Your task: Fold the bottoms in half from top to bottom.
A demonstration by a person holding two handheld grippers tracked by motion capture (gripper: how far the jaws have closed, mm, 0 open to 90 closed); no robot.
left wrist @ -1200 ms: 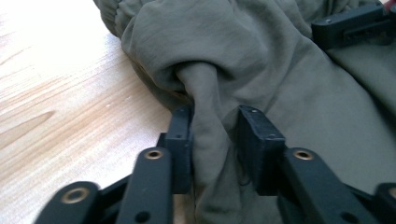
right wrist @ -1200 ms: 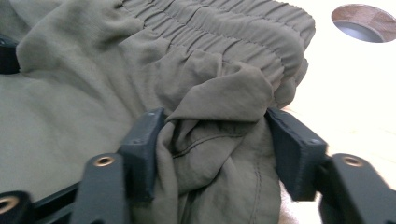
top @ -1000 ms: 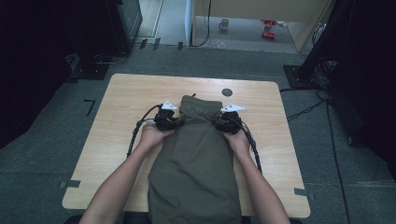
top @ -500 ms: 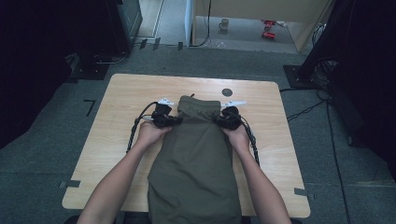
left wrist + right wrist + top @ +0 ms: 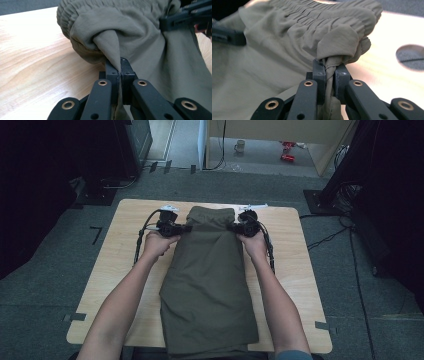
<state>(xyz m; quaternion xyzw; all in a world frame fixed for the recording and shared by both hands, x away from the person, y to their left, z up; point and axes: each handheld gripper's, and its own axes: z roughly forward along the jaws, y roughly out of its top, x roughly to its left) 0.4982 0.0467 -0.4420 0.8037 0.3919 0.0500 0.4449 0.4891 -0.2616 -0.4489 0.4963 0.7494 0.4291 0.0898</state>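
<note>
– Left gripper [image 5: 186,228], what is it doing?
– Its jaws are pressed together on a pinch of olive cloth at the left end of the trousers' [image 5: 210,285] waistband [image 5: 212,215]; in the left gripper view the fold [image 5: 110,47] runs down between them

– And the right gripper [image 5: 231,226]?
– Same on the other side: it pinches a bunched fold [image 5: 337,47] at the right end of the elastic band, the cloth squeezed tight between its jaws

– Where do the trousers lie?
– Flat on the wooden surface [image 5: 125,270], folded lengthwise, waistband at the far end and legs reaching toward the person, past the near edge. Both hands [image 5: 159,242] sit just beside the cloth, one on each side

– Anything else on the surface?
– A round hole [image 5: 410,56] in the wood near the right gripper, close to the waistband, and cables [image 5: 140,240] trailing from the grippers
</note>
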